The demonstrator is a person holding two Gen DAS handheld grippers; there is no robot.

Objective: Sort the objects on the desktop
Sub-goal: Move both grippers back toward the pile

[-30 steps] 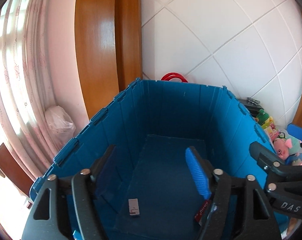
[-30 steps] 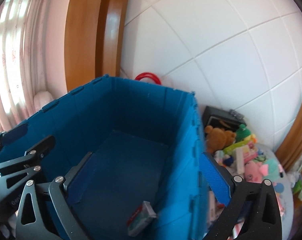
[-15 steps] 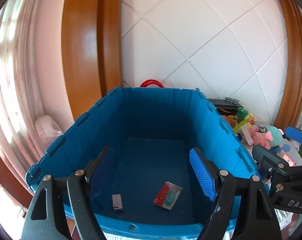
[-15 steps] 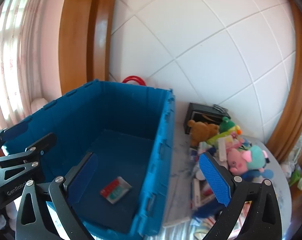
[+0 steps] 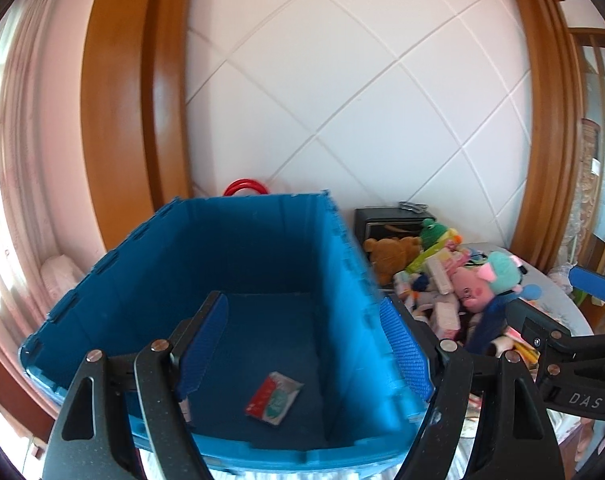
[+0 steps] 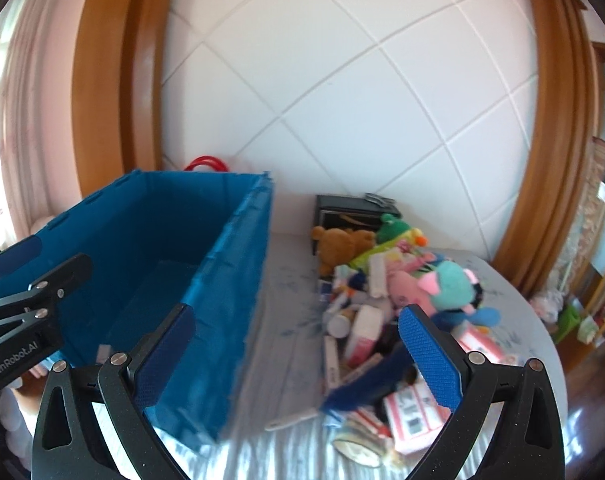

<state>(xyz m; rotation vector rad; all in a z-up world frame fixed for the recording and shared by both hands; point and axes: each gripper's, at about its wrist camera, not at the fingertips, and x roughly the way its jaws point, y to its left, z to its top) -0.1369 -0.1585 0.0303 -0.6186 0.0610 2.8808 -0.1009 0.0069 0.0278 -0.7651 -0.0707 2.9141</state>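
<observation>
Hovering over the near end of the blue crate (image 5: 238, 264), the left gripper (image 5: 302, 350) has its jaws spread wide with nothing between them; the right gripper (image 6: 298, 352), likewise wide and empty, straddles the crate's right wall and the heap of toys and boxes (image 6: 386, 292) on the tabletop (image 6: 290, 264). One red-and-green packet (image 5: 273, 398) lies flat on the crate floor, and a small pale item (image 5: 184, 400) sits near the crate's near left corner, partly behind a left finger. Everything else is unsorted and lies just beside the crate, on its right.

The main risk, as I judge it, lies in the pile itself. The pink pig plush (image 6: 414, 286), the teal plush (image 6: 452, 280), the brown bear (image 6: 340, 244) and the flat cartons (image 6: 412, 404) overlap so tightly that closing on one could drag or topple its neighbours, and some lie close to the tabletop's curved edge. A soft plush may compress and slip from the pads; a thin carton lying flat offers little to pinch. The right gripper's left finger (image 6: 162, 360) sits close to the crate wall, so a careless swing could knock the crate. The two grippers are also near each other, and could collide.
</observation>
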